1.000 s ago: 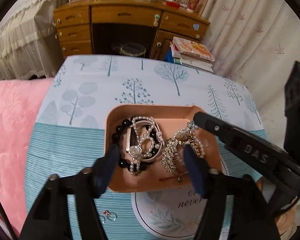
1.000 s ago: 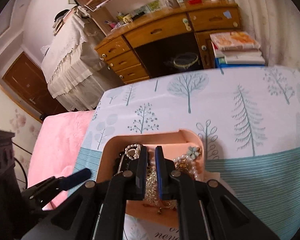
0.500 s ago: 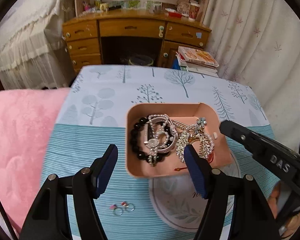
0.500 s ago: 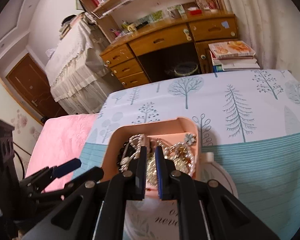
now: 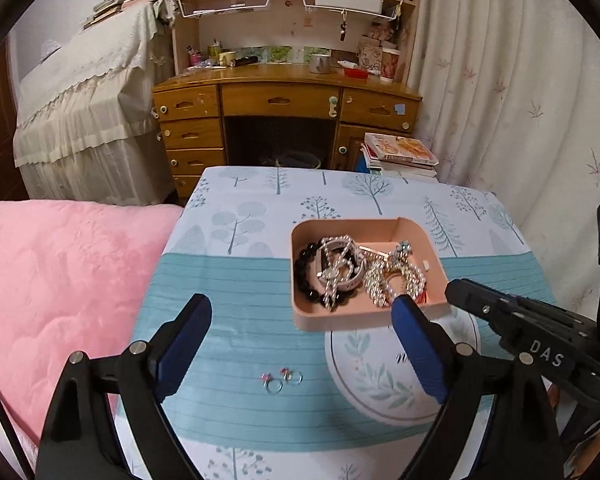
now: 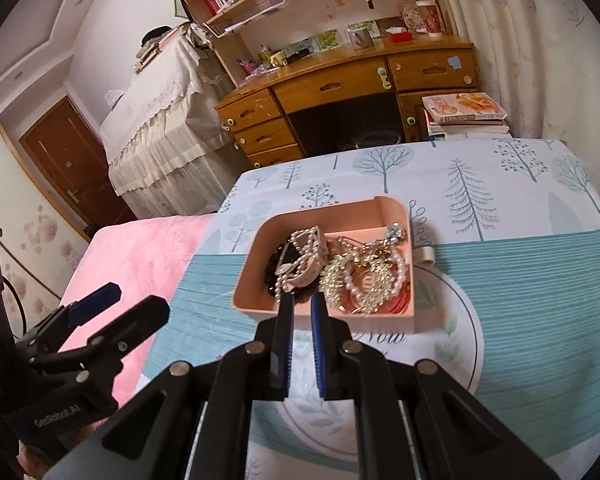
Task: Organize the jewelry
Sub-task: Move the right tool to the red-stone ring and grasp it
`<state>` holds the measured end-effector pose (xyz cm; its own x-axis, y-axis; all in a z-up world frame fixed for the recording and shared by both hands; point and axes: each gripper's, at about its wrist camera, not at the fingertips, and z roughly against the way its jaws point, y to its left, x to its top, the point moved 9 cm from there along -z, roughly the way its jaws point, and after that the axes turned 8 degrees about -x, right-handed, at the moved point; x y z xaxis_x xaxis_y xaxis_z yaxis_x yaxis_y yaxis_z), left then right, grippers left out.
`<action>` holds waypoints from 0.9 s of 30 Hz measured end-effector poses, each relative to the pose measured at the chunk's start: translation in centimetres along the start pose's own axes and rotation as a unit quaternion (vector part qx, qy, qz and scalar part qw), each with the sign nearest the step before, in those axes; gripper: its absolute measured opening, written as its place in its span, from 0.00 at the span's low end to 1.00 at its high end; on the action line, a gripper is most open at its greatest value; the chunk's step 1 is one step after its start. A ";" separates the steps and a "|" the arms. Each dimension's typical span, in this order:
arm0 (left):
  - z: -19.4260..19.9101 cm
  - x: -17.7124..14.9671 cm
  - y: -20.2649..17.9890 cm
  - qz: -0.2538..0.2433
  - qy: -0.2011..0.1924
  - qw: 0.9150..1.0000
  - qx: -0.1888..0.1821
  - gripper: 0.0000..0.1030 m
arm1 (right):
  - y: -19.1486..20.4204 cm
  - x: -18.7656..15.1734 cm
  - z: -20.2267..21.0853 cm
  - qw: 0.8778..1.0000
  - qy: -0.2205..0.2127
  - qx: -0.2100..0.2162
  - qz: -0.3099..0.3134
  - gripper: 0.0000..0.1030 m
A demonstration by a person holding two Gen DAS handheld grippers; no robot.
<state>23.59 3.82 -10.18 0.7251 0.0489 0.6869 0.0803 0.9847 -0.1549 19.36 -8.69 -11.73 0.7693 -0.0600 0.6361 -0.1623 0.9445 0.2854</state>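
Observation:
A pink tray [image 5: 433, 249] [image 6: 250, 255] sits on the table, partly on a round white mat [image 5: 380, 376]. It holds a black bead bracelet [image 5: 302, 277], a pearl watch [image 5: 336, 268] [image 6: 300, 268] and gold and pearl pieces [image 5: 396, 280] [image 6: 364, 280]. Two small rings [image 5: 282, 380] lie on the cloth in front of the tray. My left gripper [image 5: 302, 316] is open and empty, above the rings and short of the tray. My right gripper [image 6: 302, 300] is nearly shut and empty, just before the tray's near rim; it shows at the right of the left wrist view [image 5: 454, 286].
The table wears a tree-print cloth [image 5: 260, 208] with a teal band. A pink blanket [image 5: 60, 280] lies to the left. A wooden desk [image 5: 284, 100], stacked books [image 5: 400, 156] and a curtain [image 5: 520, 100] stand behind the table.
Both grippers have pulled back and up from the tray. The left gripper, once straddling the tray, is now in front of it. The rings have come further into view.

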 end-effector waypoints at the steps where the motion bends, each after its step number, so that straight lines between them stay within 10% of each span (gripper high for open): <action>1: 0.2 -0.3 0.1 0.001 -0.001 1.000 0.003 0.88 | 0.2 -0.2 0.3 1.000 -0.004 0.001 0.003 0.09; 8: 1.7 -2.8 1.7 0.023 -0.006 1.000 0.007 0.99 | 1.4 -1.8 1.8 0.999 -0.023 -0.015 0.021 0.40; 27: 3.2 -6.4 4.7 0.035 -0.011 0.999 0.017 0.99 | 4.6 -4.9 1.4 0.999 -0.020 -0.016 0.044 0.40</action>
<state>17.14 8.65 -13.04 0.7128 0.1202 0.6909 0.0067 0.9840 -0.1781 14.01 -4.46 -12.53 0.7271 0.0106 0.6865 -0.2069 0.9568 0.2043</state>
